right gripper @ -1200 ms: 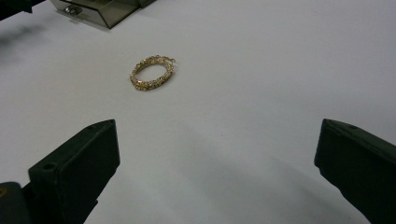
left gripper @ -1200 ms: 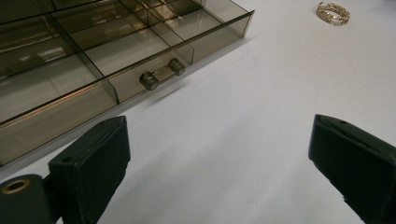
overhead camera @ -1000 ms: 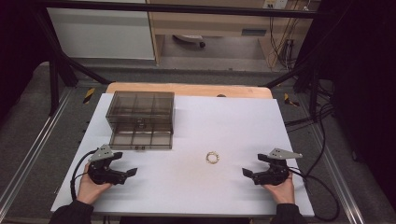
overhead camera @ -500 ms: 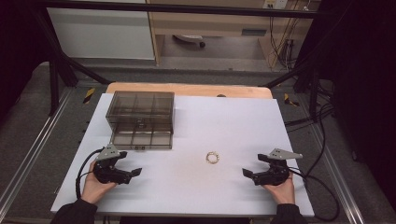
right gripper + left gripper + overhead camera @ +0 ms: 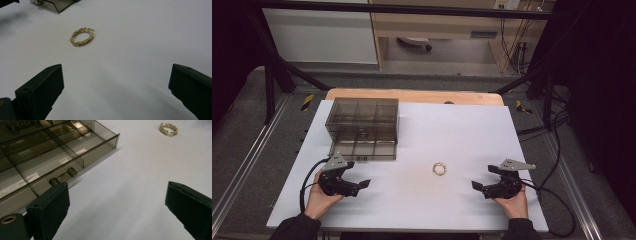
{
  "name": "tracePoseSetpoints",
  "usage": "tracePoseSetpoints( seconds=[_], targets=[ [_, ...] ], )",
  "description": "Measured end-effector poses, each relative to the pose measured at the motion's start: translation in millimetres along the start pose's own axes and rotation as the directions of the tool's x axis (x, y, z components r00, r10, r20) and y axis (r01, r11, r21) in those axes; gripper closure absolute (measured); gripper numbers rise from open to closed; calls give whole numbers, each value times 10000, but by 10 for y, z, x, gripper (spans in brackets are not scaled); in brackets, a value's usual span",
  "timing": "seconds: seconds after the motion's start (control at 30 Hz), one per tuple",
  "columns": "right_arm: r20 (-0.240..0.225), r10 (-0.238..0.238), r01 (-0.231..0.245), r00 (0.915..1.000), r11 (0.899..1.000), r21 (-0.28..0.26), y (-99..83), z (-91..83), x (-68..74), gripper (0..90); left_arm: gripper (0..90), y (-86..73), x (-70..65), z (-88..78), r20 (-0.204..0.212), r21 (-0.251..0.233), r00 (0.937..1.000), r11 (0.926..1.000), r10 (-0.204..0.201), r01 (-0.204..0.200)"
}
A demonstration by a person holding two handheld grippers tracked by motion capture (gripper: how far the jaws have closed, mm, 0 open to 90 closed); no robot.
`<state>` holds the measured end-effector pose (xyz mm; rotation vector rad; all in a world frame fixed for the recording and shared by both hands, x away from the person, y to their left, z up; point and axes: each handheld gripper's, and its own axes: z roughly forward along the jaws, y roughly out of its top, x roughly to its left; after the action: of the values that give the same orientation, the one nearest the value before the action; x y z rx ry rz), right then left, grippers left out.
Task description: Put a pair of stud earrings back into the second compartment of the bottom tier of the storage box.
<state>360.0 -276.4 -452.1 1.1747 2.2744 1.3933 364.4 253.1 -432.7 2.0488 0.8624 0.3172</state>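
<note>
White counter [image 5: 472,135] is seen; both grippers' fingers are held wide, a gold ring [image 5: 439,169] between left gripper [image 5: 354,185] and right gripper [image 5: 482,186], organizer [image 5: 362,127] beyond the left.

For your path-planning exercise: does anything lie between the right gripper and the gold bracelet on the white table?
Nothing visible does. The bracelet lies alone on bare table ahead of the open right gripper; the smoky drawer box sits well off to one side.

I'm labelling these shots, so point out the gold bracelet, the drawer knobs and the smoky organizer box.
gold bracelet [image 5: 82,37], right gripper view, near side of the chain loop.
drawer knobs [image 5: 72,172], left gripper view, right-hand knob.
smoky organizer box [image 5: 362,114], high view, its top panel.
</note>
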Motion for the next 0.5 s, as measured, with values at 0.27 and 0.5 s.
tracePoseSetpoints(
  seconds=[0.27,0.5],
  targets=[
    [25,-36,36,10000,10000,32,-1,4,2,8,57,123,-96,81,-28,135,10000,9999,46,-46],
    [50,-48,48,10000,10000,57,-1,5,5,8,57,228,-167,145,97,158,9999,9998,94,-96]
  ],
)
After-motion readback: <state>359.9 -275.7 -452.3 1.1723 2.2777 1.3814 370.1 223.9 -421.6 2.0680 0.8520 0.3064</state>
